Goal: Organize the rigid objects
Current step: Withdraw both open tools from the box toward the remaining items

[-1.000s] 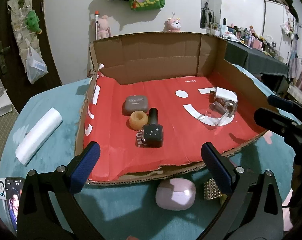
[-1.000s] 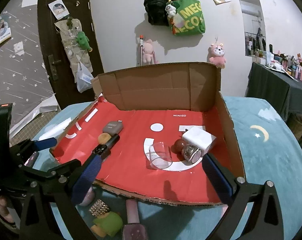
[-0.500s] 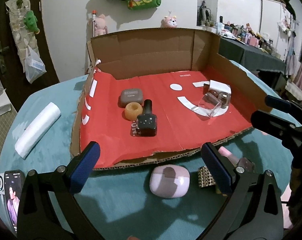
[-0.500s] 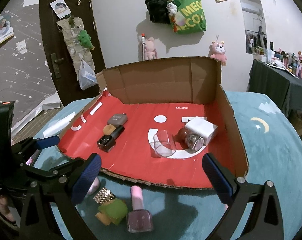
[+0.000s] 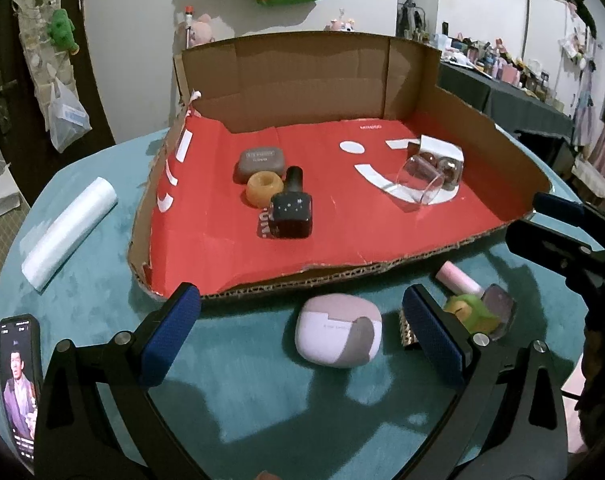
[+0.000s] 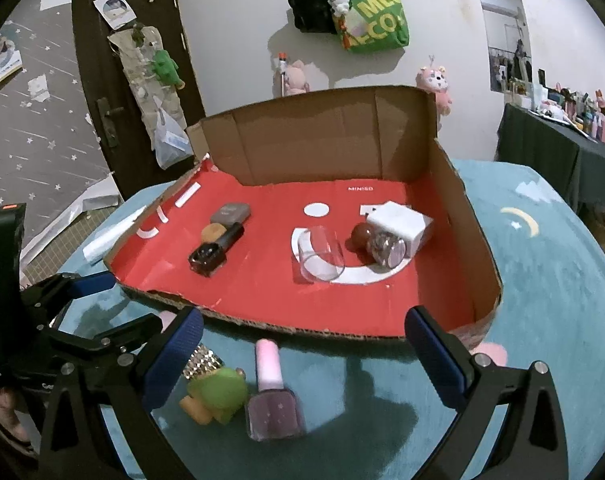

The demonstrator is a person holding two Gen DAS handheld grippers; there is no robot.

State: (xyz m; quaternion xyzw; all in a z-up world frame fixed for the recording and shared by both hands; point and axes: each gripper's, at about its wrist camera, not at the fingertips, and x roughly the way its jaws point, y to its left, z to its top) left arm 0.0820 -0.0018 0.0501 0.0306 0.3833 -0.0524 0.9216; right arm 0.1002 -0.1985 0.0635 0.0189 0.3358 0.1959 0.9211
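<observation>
A cardboard box (image 5: 302, 80) (image 6: 454, 184) with a red floor holds a dark nail polish bottle (image 5: 291, 210) (image 6: 214, 250), an orange ring (image 5: 264, 187), a grey case (image 5: 261, 162), a clear cup (image 5: 420, 180) (image 6: 320, 260) on its side and a white box (image 6: 400, 222). In front of it on the teal cloth lie a lilac earbud case (image 5: 338, 330), a pink nail polish bottle (image 6: 272, 392) (image 5: 462, 282), a green toy (image 6: 216, 394) (image 5: 468, 314) and a glittery piece (image 6: 200, 360). My left gripper (image 5: 302, 340) is open around the lilac case. My right gripper (image 6: 302, 360) is open above the pink bottle.
A white roll (image 5: 68, 232) lies left of the box. A phone (image 5: 16, 380) lies at the table's near left edge. A dark table (image 6: 562, 152) full of small items stands at the far right. A door (image 6: 114, 80) is at the back left.
Both grippers have pulled back from the box and tilted down, so the lilac case, pink bottle and green toy on the cloth now show between the fingers. Nothing was grasped.
</observation>
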